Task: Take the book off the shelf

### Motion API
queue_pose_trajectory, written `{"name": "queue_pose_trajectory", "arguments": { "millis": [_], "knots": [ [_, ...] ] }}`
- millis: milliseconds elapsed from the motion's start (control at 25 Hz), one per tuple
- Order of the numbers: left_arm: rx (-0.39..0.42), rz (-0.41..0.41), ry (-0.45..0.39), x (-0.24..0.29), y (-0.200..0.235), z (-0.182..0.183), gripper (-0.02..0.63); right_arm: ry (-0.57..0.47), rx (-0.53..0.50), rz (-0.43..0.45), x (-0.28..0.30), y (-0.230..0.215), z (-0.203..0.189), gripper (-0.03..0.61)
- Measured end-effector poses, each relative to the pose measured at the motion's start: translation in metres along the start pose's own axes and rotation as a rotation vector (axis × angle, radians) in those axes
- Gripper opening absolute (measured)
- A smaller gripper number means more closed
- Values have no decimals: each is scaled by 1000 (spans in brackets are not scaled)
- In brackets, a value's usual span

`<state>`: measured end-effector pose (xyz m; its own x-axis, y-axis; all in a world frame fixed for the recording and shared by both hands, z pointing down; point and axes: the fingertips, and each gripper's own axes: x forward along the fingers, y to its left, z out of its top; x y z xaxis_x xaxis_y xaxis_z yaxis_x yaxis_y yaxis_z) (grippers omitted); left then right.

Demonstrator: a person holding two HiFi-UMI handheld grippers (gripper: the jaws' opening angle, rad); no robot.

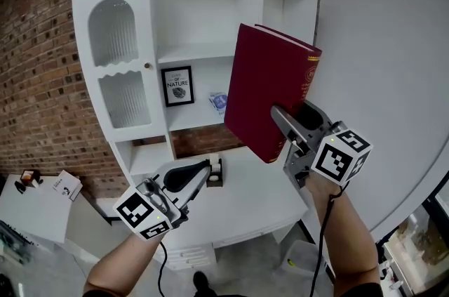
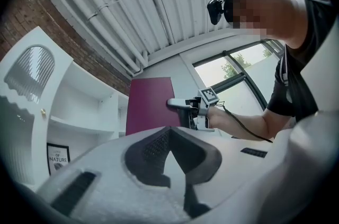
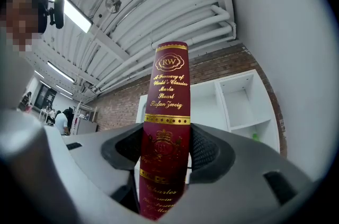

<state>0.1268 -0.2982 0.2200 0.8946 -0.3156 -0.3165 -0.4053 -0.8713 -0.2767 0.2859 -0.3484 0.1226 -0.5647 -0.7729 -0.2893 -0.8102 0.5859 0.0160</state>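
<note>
Your right gripper (image 1: 276, 112) is pinching the dark red book (image 1: 270, 92) by the lower part of its spine. The right gripper view shows the jaws pressed against both covers, with the gold-lettered spine (image 3: 167, 112) rising between them. The book is clear of the white shelf unit (image 1: 203, 50). It hangs in the air in front of the unit's right-hand compartments, touching none of them, and its top tilts to the left in the head view.

Your left gripper (image 1: 205, 169) is lower and to the left, above the unit's bottom ledge. In the left gripper view its jaws meet at the tips with nothing between them (image 2: 169, 135). Past them that view shows the book (image 2: 151, 106) with your right gripper (image 2: 177, 104) on its edge.

A framed picture (image 1: 177, 86) stands at the left end of the middle shelf, and a small blue item (image 1: 218, 102) lies toward the right end of the same shelf. A small dark and white object (image 1: 215, 175) sits on the bottom ledge just beside the left jaw tips. A brick wall (image 1: 42, 43) runs behind the unit.
</note>
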Motion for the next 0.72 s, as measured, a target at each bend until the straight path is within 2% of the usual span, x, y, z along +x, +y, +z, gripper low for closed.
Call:
{"name": "queue_pose_trajectory", "arguments": {
  "millis": [240,440,720],
  "knots": [
    [-19,65,43,-20,-40,10,8,13,9,39,-50,33,-19,238],
    [-23,113,75,-48,-46,11,8,25,64,66,-68,52,-49,238],
    [-64,129,101,-91,-47,10,8,24,88,48,-83,86,-79,238]
  ]
}}
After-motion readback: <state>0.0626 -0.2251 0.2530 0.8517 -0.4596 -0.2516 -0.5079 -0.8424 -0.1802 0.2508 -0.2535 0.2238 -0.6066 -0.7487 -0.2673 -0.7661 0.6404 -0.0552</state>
